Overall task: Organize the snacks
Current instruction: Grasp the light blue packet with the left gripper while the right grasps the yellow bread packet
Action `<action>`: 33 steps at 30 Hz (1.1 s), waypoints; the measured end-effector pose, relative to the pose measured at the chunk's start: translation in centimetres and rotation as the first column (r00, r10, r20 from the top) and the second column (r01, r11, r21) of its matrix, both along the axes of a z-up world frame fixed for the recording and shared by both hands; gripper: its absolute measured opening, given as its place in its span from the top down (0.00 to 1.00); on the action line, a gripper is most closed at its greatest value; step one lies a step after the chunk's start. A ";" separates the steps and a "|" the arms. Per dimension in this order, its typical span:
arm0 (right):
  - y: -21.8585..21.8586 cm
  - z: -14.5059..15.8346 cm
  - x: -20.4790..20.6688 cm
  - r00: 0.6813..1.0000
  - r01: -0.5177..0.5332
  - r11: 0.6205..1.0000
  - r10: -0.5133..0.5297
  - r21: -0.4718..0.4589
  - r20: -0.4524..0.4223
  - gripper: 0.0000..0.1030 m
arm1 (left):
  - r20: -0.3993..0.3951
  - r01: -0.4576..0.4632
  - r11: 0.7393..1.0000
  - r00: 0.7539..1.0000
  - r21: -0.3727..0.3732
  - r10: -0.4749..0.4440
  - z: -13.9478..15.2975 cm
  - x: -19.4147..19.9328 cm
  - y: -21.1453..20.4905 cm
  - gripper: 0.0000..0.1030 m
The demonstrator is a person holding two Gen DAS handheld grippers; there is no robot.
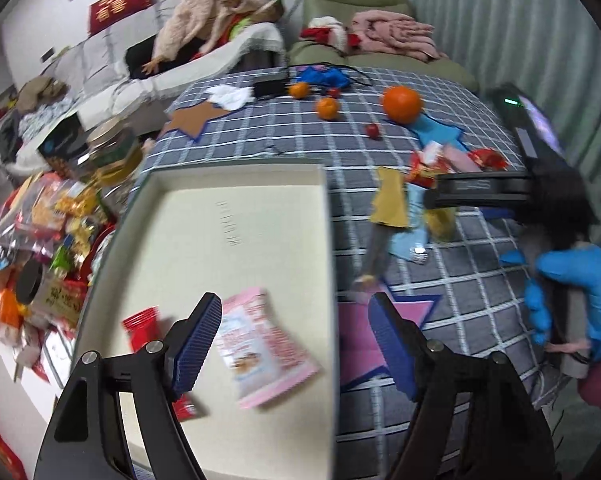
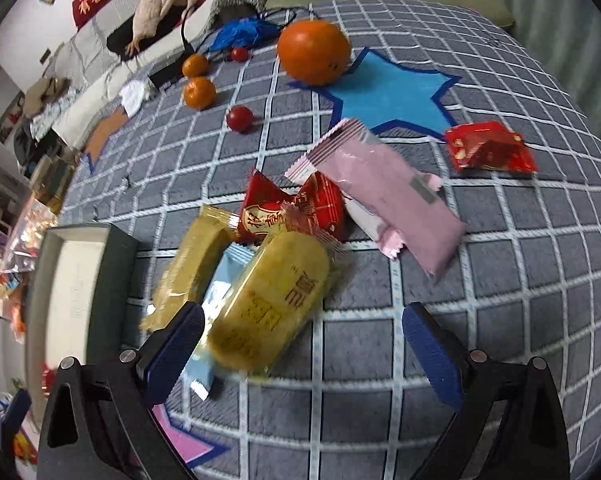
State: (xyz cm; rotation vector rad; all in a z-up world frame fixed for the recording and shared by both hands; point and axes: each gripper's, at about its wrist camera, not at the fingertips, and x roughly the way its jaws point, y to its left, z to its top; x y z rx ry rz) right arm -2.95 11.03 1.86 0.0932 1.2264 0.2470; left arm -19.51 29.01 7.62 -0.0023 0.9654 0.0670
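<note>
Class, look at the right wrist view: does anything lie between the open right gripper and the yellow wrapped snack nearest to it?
Nothing visible does. The right gripper is open, and the yellow wrapped snack lies just ahead beside its left finger, resting on a light blue packet atop the grey checked cloth.

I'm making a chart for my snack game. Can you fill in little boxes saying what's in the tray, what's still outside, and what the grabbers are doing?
tray: beige box tray, on the checked cloth
in tray: pink snack packet, red packet
still outside: yellow snack, long pink packet, red candy wrappers, small red packet
fruit nearby: big orange on the blue star
left hand-held gripper: open, over the tray edge
right hand-held gripper: open, empty, by the yellow snack
</note>
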 end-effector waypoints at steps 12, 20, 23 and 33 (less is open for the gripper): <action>-4.3 0.2 -0.8 0.990 -0.127 0.992 0.126 0.002 0.068 0.61 | -0.079 0.130 0.991 0.988 -0.004 -0.130 -2.8 5.7 -7.7 0.23; -7.2 0.4 -2.4 0.980 -0.176 0.984 0.176 -0.006 0.089 0.61 | -0.134 0.116 0.991 0.985 0.061 -0.107 -5.9 10.2 -10.6 0.23; -7.3 0.5 -2.2 0.977 -0.192 0.981 0.193 -0.022 0.095 0.60 | -0.134 0.118 0.990 0.985 0.077 -0.107 -6.1 11.4 -11.5 0.23; -9.0 0.3 -3.2 0.971 -0.219 0.976 0.220 -0.020 0.098 0.63 | -0.137 0.135 0.991 0.981 0.003 -0.134 -5.9 10.8 -13.1 0.76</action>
